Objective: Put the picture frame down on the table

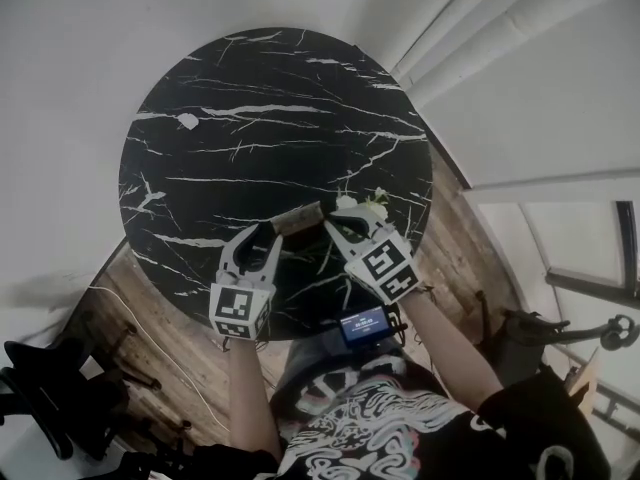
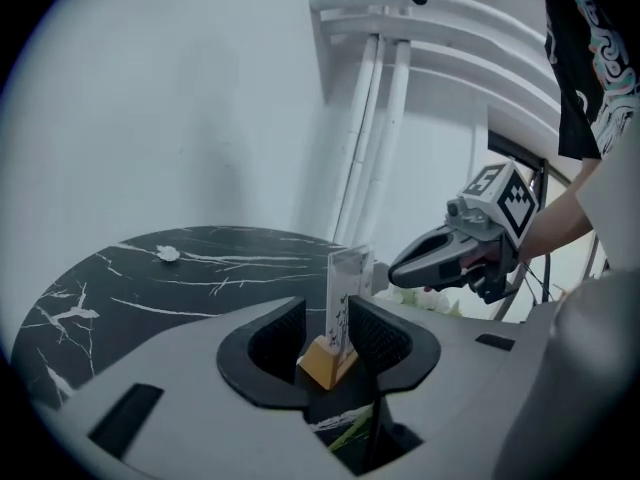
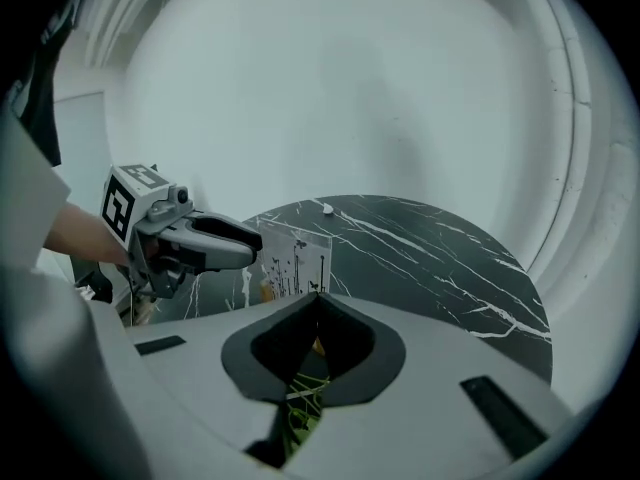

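The picture frame (image 1: pixel 298 217), a clear panel with small black drawings on a wooden base, stands near the front of the round black marble table (image 1: pixel 250 118). My left gripper (image 1: pixel 268 228) is shut on the picture frame (image 2: pixel 345 278), its pads (image 2: pixel 285 333) on either side of the wooden base. I cannot tell whether the base rests on the table. My right gripper (image 1: pixel 335 220) is at the frame's right end. In its own view the right gripper (image 3: pixel 318 298) is shut and empty, just short of the picture frame (image 3: pixel 295 258).
White flowers (image 1: pixel 375 204) with green stems lie beside and under the right gripper. A small white scrap (image 1: pixel 187 121) lies at the table's far left. White pipes (image 1: pixel 480 18) run up the wall beyond. A black chair (image 1: pixel 40 388) stands on the wood floor at lower left.
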`<state>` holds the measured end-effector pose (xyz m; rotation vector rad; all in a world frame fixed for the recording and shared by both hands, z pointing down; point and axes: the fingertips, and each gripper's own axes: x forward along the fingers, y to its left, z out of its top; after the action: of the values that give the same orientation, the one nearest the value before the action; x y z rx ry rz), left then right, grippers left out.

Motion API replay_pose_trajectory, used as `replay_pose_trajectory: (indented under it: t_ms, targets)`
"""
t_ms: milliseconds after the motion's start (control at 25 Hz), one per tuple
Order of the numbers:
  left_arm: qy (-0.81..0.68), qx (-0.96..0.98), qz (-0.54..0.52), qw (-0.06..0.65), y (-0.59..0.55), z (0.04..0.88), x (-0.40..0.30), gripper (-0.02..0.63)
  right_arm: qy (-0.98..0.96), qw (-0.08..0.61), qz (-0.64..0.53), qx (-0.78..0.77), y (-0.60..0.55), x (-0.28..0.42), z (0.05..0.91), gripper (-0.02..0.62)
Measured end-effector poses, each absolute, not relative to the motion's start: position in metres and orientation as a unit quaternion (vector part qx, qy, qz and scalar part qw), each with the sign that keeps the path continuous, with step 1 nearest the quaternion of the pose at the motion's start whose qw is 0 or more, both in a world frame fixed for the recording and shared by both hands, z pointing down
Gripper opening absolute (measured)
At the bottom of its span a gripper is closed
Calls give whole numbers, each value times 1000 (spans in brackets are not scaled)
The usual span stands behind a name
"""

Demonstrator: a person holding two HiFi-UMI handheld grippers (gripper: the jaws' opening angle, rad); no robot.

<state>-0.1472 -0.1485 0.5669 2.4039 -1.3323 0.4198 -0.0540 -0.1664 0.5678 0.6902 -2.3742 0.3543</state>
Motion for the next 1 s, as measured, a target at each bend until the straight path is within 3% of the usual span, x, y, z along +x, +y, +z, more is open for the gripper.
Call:
replay_pose_trajectory:
  t_ms: [400,600,840,920,1000]
  targets:
    - [-489,848,159,128,-138,543,-142,62,-906,265,164,288,-157,-42,543,18]
    - [-500,841,152,138,-130,536,-141,17,-905,251,160,304,-147,-31,534,18]
    - [-503,840,150,137,-116,527,-137,14,-903,232,146,330,-130,-20,518,18]
    - [-503,840,148,136,-111,523,-134,14,-912,188,148,334,-125,-19,503,18]
    - [-502,843,141,135,-106,516,-129,14,-924,89,175,328,-119,-18,477,18]
